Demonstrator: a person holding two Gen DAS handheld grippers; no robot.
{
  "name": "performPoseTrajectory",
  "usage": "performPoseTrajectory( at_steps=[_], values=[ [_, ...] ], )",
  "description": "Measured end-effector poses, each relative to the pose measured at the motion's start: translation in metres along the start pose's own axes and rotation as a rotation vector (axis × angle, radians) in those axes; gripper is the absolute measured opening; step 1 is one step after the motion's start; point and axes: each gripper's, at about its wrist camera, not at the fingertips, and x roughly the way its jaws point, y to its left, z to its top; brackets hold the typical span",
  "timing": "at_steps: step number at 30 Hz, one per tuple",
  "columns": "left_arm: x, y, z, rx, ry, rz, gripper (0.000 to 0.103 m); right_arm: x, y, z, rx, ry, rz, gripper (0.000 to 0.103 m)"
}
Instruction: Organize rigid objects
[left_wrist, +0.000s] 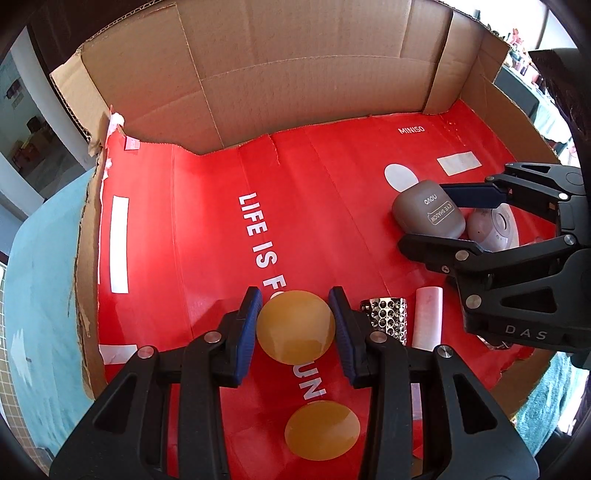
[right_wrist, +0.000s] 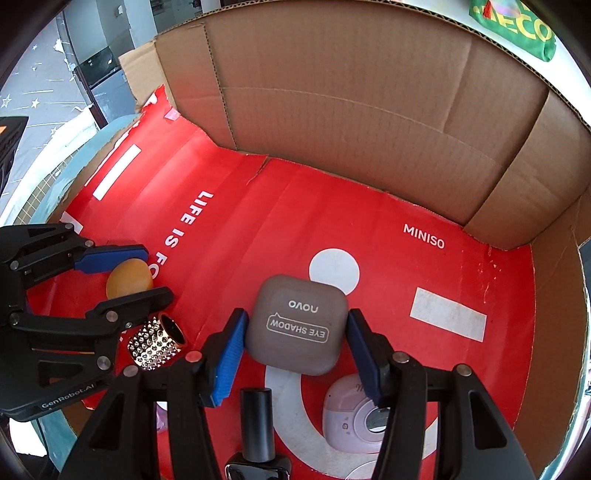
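My left gripper (left_wrist: 295, 326) is shut on an amber disc (left_wrist: 295, 326) above the red box floor; the left gripper also shows in the right wrist view (right_wrist: 142, 273) with the disc (right_wrist: 129, 278). My right gripper (right_wrist: 295, 332) is shut on a taupe eye shadow case (right_wrist: 297, 325); the right gripper appears in the left wrist view (left_wrist: 436, 221) with the case (left_wrist: 428, 216). A second amber disc (left_wrist: 322, 430) lies below. A studded metal ring (right_wrist: 157, 341), a pink tube (left_wrist: 427, 319), a pink round device (right_wrist: 354, 417) and a black-capped bottle (right_wrist: 256, 424) lie nearby.
All sits in an opened cardboard box with a red printed floor (left_wrist: 184, 240) and brown walls (left_wrist: 277, 74) at the back and right (right_wrist: 561, 295). A teal cloth (left_wrist: 40, 277) lies under the box at the left.
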Motion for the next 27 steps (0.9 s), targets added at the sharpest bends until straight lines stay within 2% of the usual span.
performPoseTrajectory(
  at_steps=[8, 13, 16, 27],
  values=[
    [-0.003, 0.0, -0.001, 0.001, -0.008, 0.004, 0.037, 0.002, -0.002, -0.001, 0.006, 0.004, 0.007, 0.058],
    [-0.007, 0.003, -0.003, -0.003, -0.025, 0.016, 0.05, 0.0, -0.004, -0.002, 0.007, 0.004, 0.007, 0.059],
    [-0.012, 0.006, -0.005, -0.009, -0.035, -0.013, 0.051, 0.0, -0.004, -0.002, 0.006, 0.004, 0.007, 0.062],
    [-0.037, 0.006, -0.01, -0.015, -0.102, 0.004, 0.058, -0.01, -0.007, -0.002, 0.029, -0.023, 0.002, 0.065]
  ],
)
